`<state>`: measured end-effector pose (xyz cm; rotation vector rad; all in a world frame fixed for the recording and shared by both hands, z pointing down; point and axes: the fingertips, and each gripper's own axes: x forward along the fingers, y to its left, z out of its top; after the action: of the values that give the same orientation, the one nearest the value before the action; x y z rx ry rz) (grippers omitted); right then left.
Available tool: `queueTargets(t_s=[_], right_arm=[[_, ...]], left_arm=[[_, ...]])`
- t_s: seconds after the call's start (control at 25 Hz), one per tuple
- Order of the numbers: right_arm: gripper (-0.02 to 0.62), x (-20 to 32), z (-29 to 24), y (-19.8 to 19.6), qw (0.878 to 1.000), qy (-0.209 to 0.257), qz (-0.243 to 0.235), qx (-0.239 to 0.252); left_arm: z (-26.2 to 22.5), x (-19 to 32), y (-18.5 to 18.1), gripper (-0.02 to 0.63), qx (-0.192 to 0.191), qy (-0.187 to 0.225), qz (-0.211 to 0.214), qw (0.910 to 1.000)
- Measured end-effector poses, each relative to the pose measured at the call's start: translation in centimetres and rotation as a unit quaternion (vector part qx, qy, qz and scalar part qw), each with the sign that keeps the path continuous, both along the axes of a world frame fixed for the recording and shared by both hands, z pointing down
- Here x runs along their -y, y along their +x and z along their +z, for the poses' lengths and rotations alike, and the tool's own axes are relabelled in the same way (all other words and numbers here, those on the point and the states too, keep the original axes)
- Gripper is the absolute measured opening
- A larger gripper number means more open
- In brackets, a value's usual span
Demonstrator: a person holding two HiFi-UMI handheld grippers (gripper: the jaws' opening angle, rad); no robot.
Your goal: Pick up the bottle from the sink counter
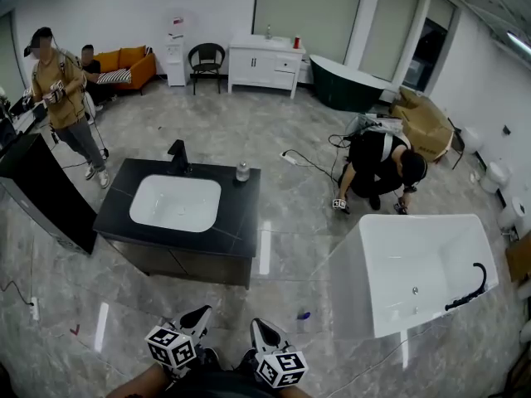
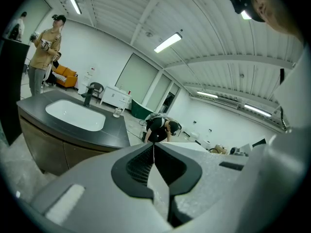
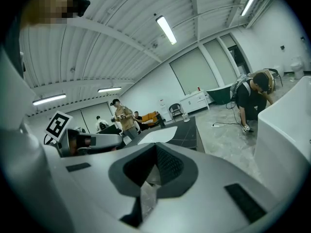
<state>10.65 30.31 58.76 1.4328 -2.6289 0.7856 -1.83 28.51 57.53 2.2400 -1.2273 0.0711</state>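
one black worktop (image 1: 236,222) carries everything that matters here. at its left sits the white basin (image 1: 174,201), and behind that the dark faucet (image 1: 178,156). further right, near the back right corner and well clear of the basin, the bottle (image 1: 242,171) stands upright. it is small from here: squat, pale and see-through, with a lighter top i cannot make out in detail.

my left gripper (image 1: 197,315) is low in the head view, well apart from the worktop across bare floor. its jaws are pressed together with nothing between them. in its own view they meet in a closed seam (image 2: 153,147), and the bottle (image 2: 117,112) is a tiny shape past the basin. my right gripper (image 1: 261,330) sits just beside the left one, also closed on nothing (image 3: 155,143). its view shows the bottle (image 3: 186,117) at the far end of the dark slab.

i judge the bottle to be light, rigid and smooth-walled, so it will likely slide on that glossy top if bumped. since it stands close to the edge, a push could send it off. i would spread the jaws first and take it across the body at mid height, below the top. the squeeze should be firm but modest, as a slick round wall can squirt out of flat pads.
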Motion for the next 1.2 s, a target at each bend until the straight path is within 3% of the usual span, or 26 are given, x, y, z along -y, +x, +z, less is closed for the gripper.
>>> queueTargets(t_s=[0.36, 0.76, 1.2], right_arm=[[-0.005, 1.4, 0.1, 3.2, 1.0, 0.006, -0.005, 0.007], [-0.005, 4.0, -0.1, 3.5, 0.999, 0.011, -0.034, 0.02], [-0.005, 9.2, 1.7, 5.2, 1.0, -0.013, 0.022, 0.004]], left_arm=[[-0.7, 0.8, 2.9, 0.002, 0.001, 0.011, -0.01, 0.9999], [-1.4, 2.3, 2.3, 0.002, 0.011, 0.019, -0.054, 0.9983], [0.7, 8.8, 3.3, 0.002, -0.006, -0.003, -0.012, 0.9999]])
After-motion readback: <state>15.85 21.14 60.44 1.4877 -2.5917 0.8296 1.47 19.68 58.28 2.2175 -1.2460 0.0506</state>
